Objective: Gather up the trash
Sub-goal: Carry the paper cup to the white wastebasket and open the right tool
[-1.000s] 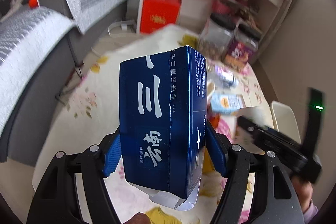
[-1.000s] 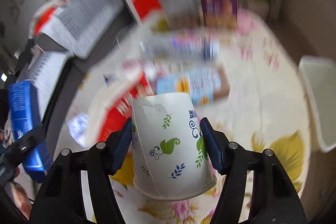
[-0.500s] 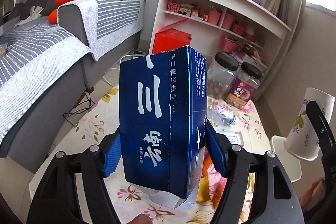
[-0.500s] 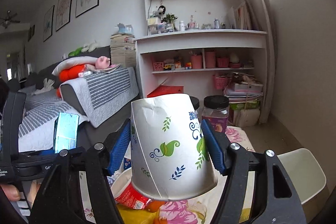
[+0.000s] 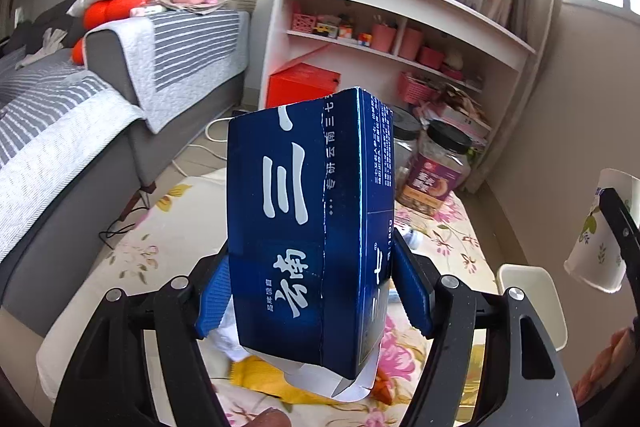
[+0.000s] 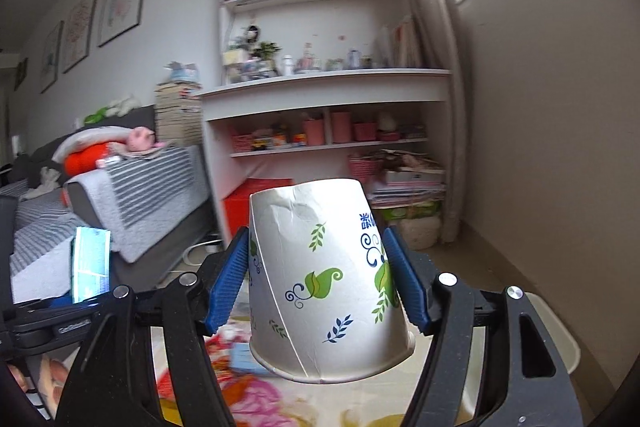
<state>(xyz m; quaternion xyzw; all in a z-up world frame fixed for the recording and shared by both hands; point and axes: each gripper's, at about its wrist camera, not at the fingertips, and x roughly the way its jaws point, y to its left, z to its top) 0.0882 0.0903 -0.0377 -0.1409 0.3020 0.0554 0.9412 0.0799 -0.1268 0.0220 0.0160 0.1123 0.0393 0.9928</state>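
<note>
My left gripper (image 5: 312,299) is shut on a dark blue carton (image 5: 312,219) with white characters, held upright above the floral table (image 5: 160,247); its torn white bottom flap hangs below. My right gripper (image 6: 320,287) is shut on a dented white paper cup (image 6: 320,287) with green leaf prints, held upside down with the rim toward me. In the left wrist view the paper cup (image 5: 600,235) and the right gripper appear at the right edge. The carton (image 6: 91,263) and the left gripper show at the left in the right wrist view.
Two black-lidded jars (image 5: 436,171) stand at the table's far end, with wrappers and a yellow packet (image 5: 256,375) lying on it. A white chair seat (image 5: 532,299) is to the right. A grey sofa (image 5: 120,99) lies left, a white shelf unit (image 5: 400,39) and red box (image 5: 300,83) behind.
Both grippers have risen with their loads. The right gripper has tilted up from the table toward the shelves, and the cup now shows at the right edge of the left wrist view.
</note>
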